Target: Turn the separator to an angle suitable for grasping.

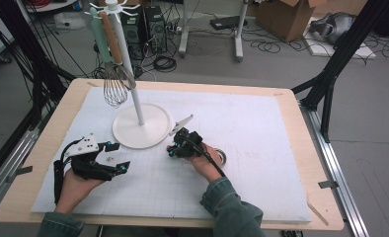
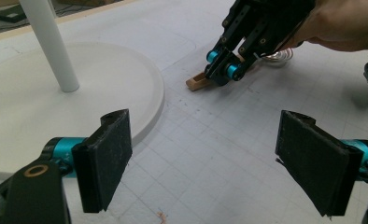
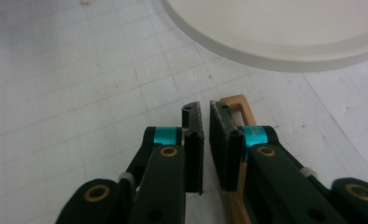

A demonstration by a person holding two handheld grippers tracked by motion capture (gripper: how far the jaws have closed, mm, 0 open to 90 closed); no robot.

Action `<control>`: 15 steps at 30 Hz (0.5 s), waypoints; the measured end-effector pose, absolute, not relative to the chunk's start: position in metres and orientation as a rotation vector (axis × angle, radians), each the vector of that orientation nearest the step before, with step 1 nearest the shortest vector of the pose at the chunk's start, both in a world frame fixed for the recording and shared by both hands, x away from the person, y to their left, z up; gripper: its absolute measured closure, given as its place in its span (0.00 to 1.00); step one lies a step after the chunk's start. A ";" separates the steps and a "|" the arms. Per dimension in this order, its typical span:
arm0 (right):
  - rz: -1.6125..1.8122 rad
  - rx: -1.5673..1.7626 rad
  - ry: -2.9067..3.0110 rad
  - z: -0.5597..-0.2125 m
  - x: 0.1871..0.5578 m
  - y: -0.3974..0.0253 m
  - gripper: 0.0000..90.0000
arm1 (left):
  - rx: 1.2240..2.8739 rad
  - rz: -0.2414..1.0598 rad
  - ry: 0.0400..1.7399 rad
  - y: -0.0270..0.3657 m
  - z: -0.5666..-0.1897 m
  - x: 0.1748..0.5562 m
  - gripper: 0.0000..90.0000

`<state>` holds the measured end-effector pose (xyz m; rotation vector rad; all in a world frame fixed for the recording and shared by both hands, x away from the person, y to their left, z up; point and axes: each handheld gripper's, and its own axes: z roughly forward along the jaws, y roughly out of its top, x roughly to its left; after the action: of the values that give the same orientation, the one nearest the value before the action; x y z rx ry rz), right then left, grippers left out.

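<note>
A wooden-handled utensil lies flat on the white mat point(image 1: 261, 148), with its looped handle end point(image 2: 196, 84) point(image 3: 238, 100) pointing toward the stand and a coiled wire head point(image 2: 276, 56) point(image 1: 221, 157) behind the hand. My right gripper point(image 1: 173, 150) point(image 3: 204, 112) point(image 2: 219, 77) is low over that handle; its jaws are almost together with nothing between them, and the handle runs beside and under the right jaw. My left gripper point(image 1: 116, 157) point(image 2: 205, 158) rests on the mat to the left, jaws wide open and empty, facing the right gripper.
A white stand with a round base point(image 1: 140, 126) point(image 2: 79, 84) point(image 3: 275, 28) and pole point(image 1: 133, 94) rises just beyond both grippers. A wire whisk point(image 1: 114, 89) and a green-handled utensil point(image 1: 97, 29) hang from its top hooks. The wooden table edge point(image 1: 301, 123) borders the mat.
</note>
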<state>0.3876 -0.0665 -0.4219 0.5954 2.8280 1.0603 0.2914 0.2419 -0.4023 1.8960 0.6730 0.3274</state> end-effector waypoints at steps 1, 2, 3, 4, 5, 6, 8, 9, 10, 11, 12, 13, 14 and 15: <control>1.071 0.594 2.823 -0.420 0.387 -0.068 0.89 | 1.895 0.326 0.672 0.242 -0.402 0.291 0.21; 1.091 0.597 2.826 -0.419 0.387 -0.070 0.87 | 1.893 0.328 0.672 0.242 -0.402 0.291 0.21; 1.120 0.592 2.832 -0.417 0.387 -0.073 0.85 | 1.893 0.329 0.670 0.242 -0.401 0.291 0.21; 1.133 0.586 2.832 -0.415 0.387 -0.075 0.84 | 1.892 0.326 0.669 0.242 -0.401 0.291 0.21; 1.134 0.589 2.830 -0.414 0.386 -0.077 0.81 | 1.890 0.325 0.671 0.243 -0.401 0.292 0.21; 1.140 0.585 2.826 -0.412 0.385 -0.080 0.79 | 1.889 0.324 0.673 0.243 -0.402 0.292 0.21; 1.156 0.587 2.819 -0.409 0.385 -0.086 0.74 | 1.888 0.322 0.673 0.243 -0.402 0.292 0.21; 1.158 0.601 2.813 -0.407 0.385 -0.090 0.69 | 1.888 0.321 0.673 0.243 -0.402 0.292 0.21; 1.163 0.625 2.797 -0.406 0.385 -0.093 0.63 | 1.887 0.322 0.673 0.243 -0.402 0.292 0.21; 1.170 0.655 2.786 -0.405 0.385 -0.097 0.60 | 1.885 0.320 0.672 0.243 -0.402 0.292 0.21; 1.177 0.664 2.781 -0.404 0.386 -0.101 0.59 | 1.884 0.318 0.670 0.243 -0.402 0.293 0.21; 1.175 0.678 2.778 -0.403 0.386 -0.106 0.56 | 1.884 0.318 0.670 0.243 -0.402 0.293 0.21; 1.172 0.685 2.775 -0.402 0.386 -0.108 0.55 | 1.882 0.319 0.672 0.243 -0.401 0.293 0.21; 1.173 0.688 2.772 -0.402 0.386 -0.111 0.54 | 1.880 0.319 0.672 0.243 -0.401 0.293 0.21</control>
<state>0.3864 -0.1114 -0.4016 0.6878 2.7722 1.1725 0.2929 0.2433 -0.4014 1.8797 0.6717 0.3191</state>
